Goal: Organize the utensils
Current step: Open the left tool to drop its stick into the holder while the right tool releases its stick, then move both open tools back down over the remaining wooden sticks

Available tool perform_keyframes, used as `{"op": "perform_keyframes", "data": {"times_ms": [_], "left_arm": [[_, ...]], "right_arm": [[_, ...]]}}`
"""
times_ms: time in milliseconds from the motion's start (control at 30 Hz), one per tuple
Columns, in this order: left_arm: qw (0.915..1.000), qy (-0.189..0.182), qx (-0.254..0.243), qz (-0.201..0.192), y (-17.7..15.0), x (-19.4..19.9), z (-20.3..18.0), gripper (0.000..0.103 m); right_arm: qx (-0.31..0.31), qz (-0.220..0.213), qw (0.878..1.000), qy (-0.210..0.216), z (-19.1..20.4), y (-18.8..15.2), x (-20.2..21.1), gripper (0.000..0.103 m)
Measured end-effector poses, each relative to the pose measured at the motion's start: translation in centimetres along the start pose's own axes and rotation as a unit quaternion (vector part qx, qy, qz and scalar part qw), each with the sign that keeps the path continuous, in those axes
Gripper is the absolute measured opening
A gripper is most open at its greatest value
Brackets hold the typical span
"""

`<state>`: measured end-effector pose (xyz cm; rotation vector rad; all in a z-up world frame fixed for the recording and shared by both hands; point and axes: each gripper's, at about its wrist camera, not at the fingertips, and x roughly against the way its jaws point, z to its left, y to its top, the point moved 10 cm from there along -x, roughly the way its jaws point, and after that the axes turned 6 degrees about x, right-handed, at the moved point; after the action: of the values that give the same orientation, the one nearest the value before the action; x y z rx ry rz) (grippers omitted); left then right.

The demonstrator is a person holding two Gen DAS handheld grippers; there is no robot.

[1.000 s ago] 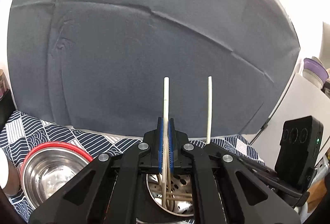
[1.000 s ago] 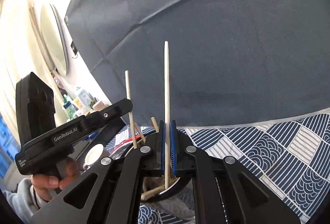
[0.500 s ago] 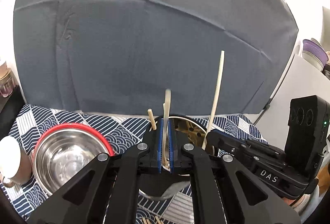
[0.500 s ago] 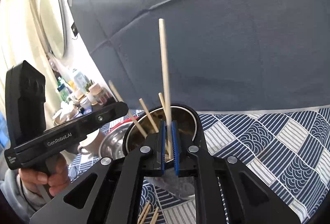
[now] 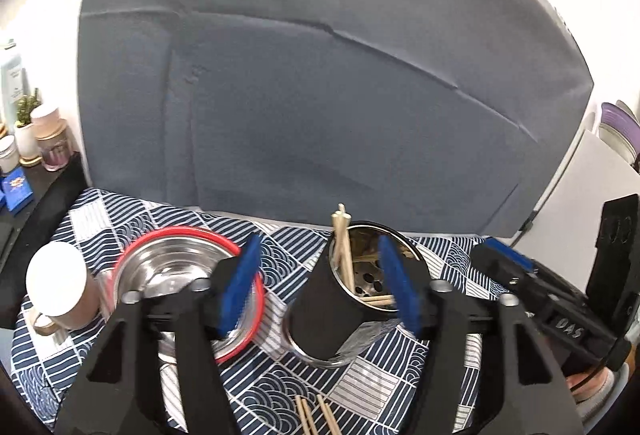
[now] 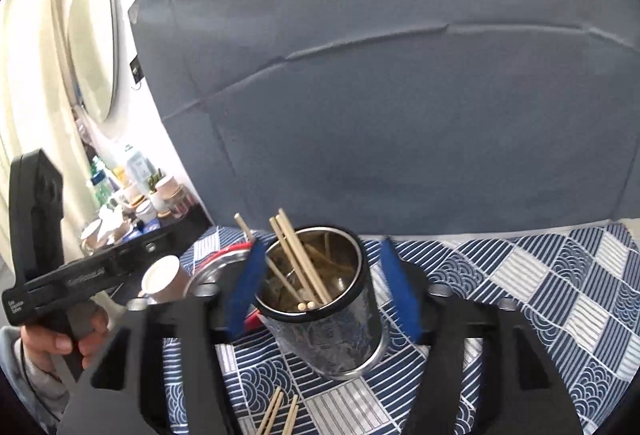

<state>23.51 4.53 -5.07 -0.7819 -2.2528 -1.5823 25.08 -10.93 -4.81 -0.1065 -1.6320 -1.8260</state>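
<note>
The round stainless-steel utensil holder with a black rim (image 5: 352,295) stands upright on the blue-and-white wave-patterned tablecloth (image 5: 280,259), straight ahead of both tools, and the pale wooden chopsticks inside it (image 6: 298,261) lean toward its far left rim. The coming move probably turns on the loose wooden chopsticks (image 5: 314,415) left on the cloth: they lie nearer than the holder, just below and between the fingers of each tool, with their long axes running roughly away from the cameras toward the holder. In both wrist views they sit about central, so neither hand is clearly nearer. The left gripper (image 5: 324,285) has just been opening and its blue-padded jaws now stand wide, framing the holder, with nothing between the pads. The right gripper (image 6: 320,289) has likewise just opened wide and grips nothing.
</note>
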Motion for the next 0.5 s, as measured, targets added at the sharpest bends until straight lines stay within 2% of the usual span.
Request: {"op": "perform_keyframes", "data": {"times_ms": [33,100,167,367,500], "left_arm": [[1.0000,0.005,0.002,0.002,-0.1,0.2,0.3,0.083],[0.9999,0.012,0.002,0.000,-0.4,0.7,0.8,0.091],[0.9996,0.029,-0.004,0.005,-1.0,1.0,1.4,0.097],[0.9960,0.067,-0.023,0.054,-4.4,0.7,3.0,0.097],[0.9939,0.072,-0.013,0.083,-6.9,0.4,4.1,0.097]], "right_arm": [[-0.003,-0.004,1.000,-0.006,-0.2,0.1,0.4,0.068],[-0.012,-0.009,1.000,-0.018,-0.5,0.1,1.0,0.083],[-0.019,-0.009,1.000,-0.021,-0.7,-0.2,1.3,0.085],[-0.033,0.022,0.999,-0.036,-1.6,-2.7,1.2,0.088],[-0.037,0.048,0.997,-0.039,-1.7,-5.0,0.9,0.089]]}}
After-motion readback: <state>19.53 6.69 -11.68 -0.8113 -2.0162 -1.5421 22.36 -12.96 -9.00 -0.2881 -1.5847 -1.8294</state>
